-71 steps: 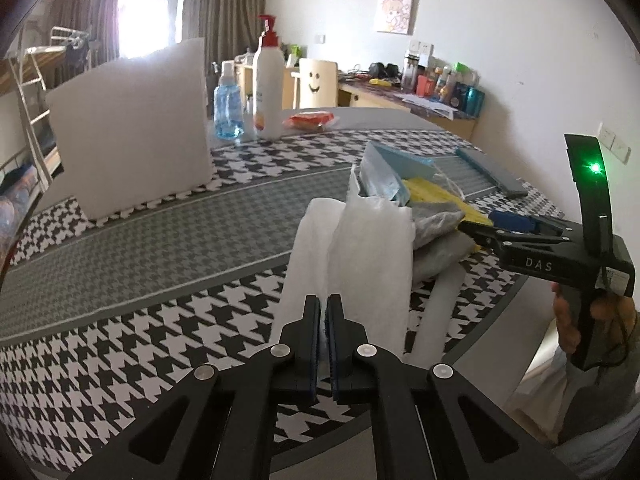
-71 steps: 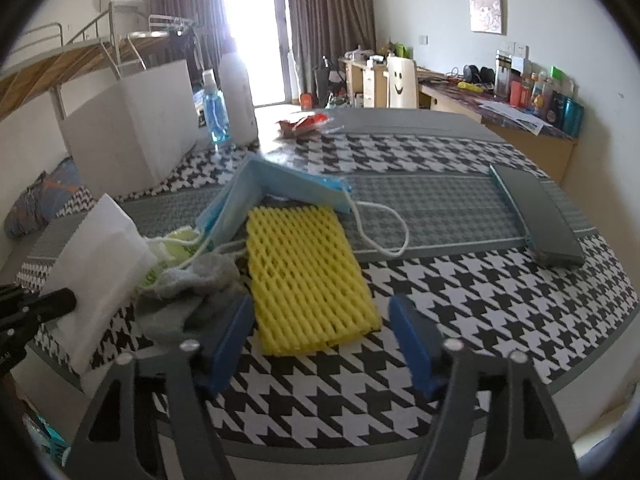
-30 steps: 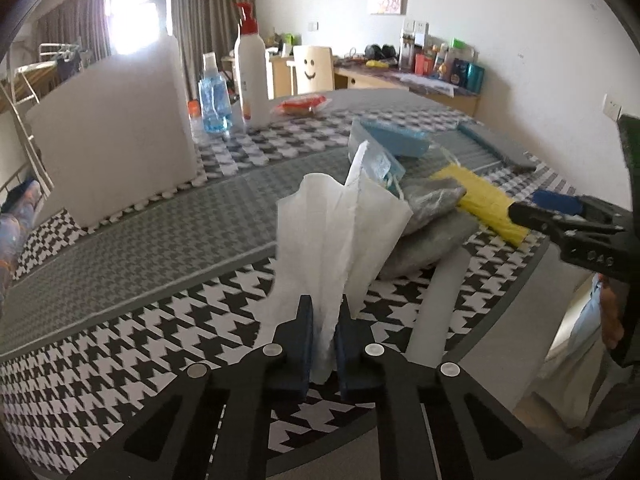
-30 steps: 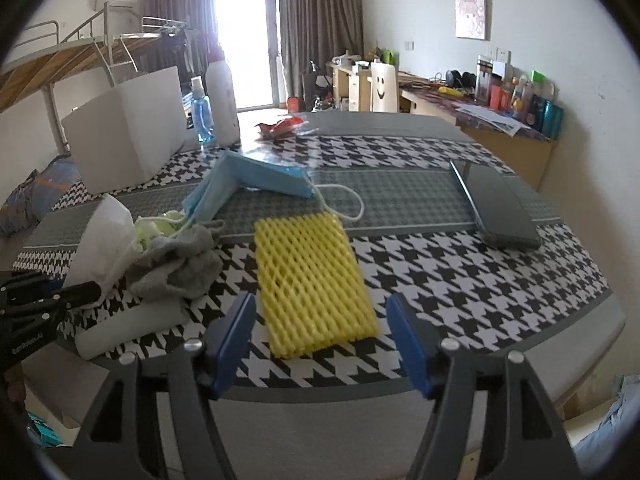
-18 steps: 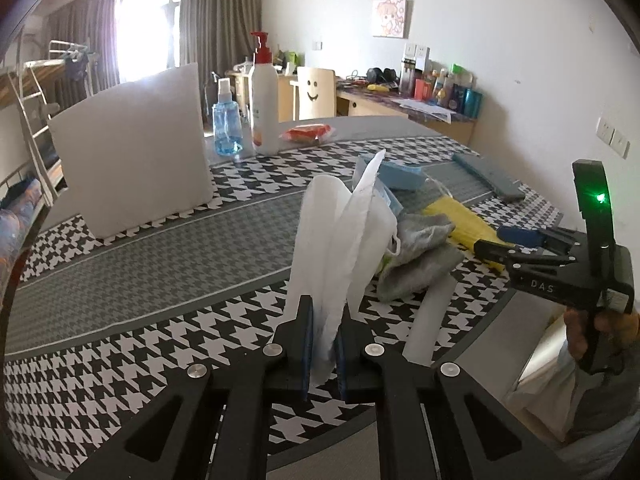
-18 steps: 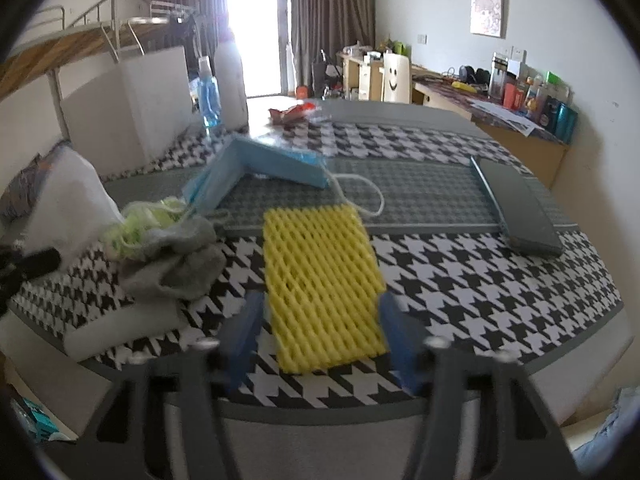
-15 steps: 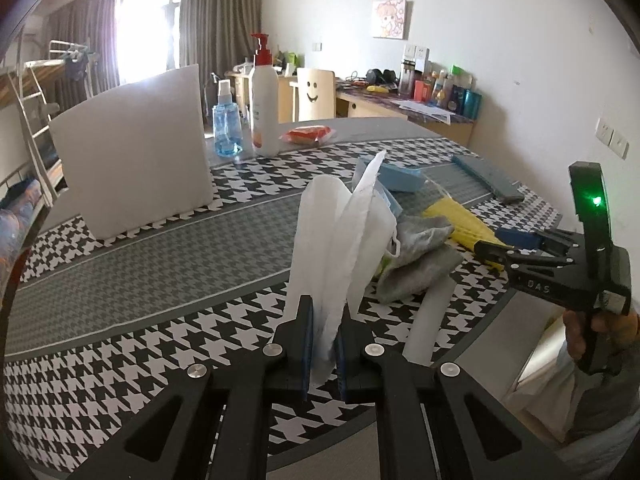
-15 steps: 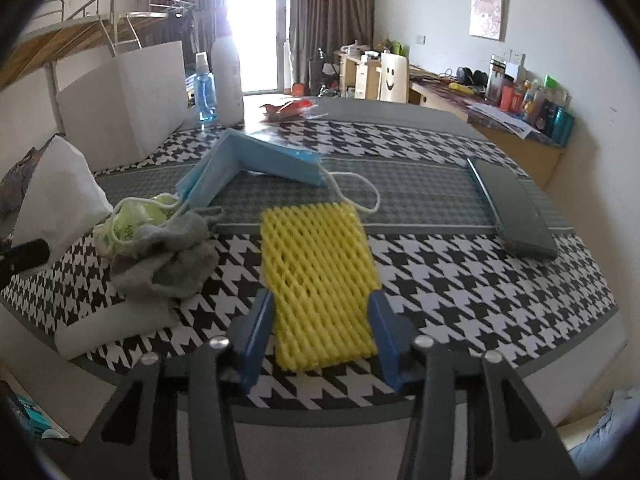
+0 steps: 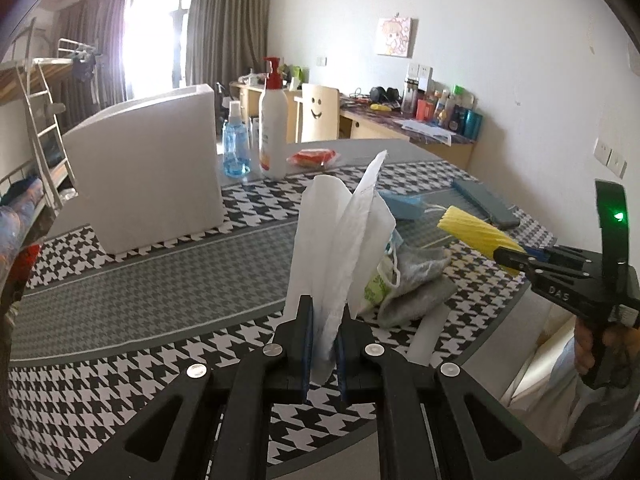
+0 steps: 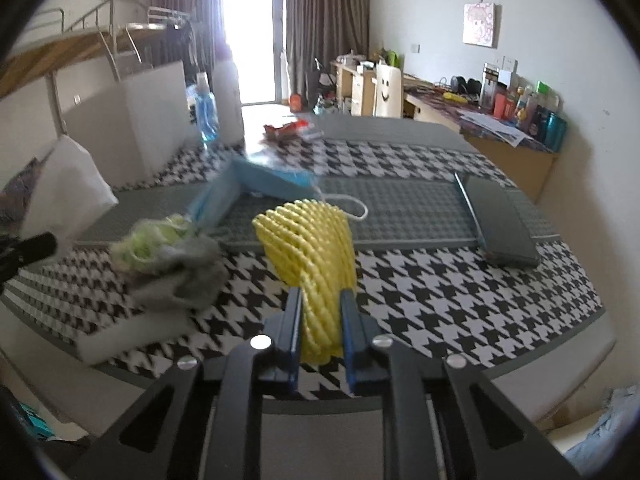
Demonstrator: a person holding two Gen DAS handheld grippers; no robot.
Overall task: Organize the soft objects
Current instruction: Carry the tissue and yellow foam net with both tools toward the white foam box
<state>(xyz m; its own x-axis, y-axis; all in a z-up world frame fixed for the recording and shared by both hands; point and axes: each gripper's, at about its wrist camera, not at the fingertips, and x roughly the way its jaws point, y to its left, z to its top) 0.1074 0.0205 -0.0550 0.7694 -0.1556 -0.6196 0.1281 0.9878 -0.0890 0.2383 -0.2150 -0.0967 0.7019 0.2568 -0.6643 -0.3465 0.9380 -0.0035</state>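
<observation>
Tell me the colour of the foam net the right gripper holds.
Yellow. The foam net shows best in the right wrist view, squeezed between the right gripper jaws.

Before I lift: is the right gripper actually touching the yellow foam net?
Touching. The right wrist view shows the right gripper with both blue pads pressed on the yellow foam net, squeezed narrow between them.

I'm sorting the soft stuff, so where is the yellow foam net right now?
The yellow foam net is pinched in the right gripper, bunched up off the houndstooth tablecloth, right of the grey cloth in the right wrist view.
</observation>
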